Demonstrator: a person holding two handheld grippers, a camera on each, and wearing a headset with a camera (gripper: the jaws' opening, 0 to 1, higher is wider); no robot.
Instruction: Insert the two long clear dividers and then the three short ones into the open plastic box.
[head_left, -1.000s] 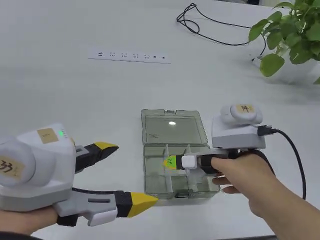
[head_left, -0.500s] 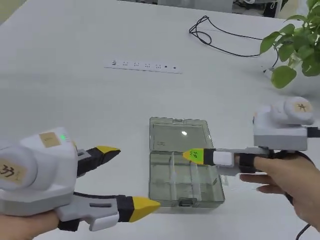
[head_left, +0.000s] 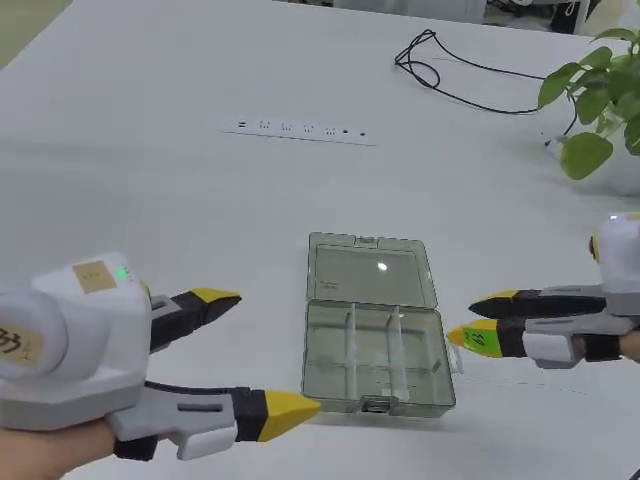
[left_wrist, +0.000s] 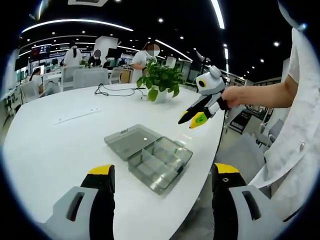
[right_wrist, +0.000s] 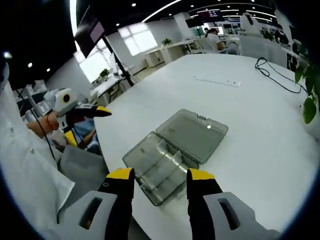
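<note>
Head view | plastic box (head_left: 325, 360) open | left gripper (head_left: 265, 351), right gripper (head_left: 468, 319): jaws apart

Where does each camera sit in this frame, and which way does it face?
Head view: on the headset, looking down at the open plastic box on the table; left gripper lower left, right gripper at right.
Left gripper view: on the left gripper, facing across the box toward the right gripper and hand; own jaws below.
Right gripper view: on the right gripper, facing the box from the opposite side; left gripper at left.
Shared: both gripper views show the box and the other gripper.
</note>
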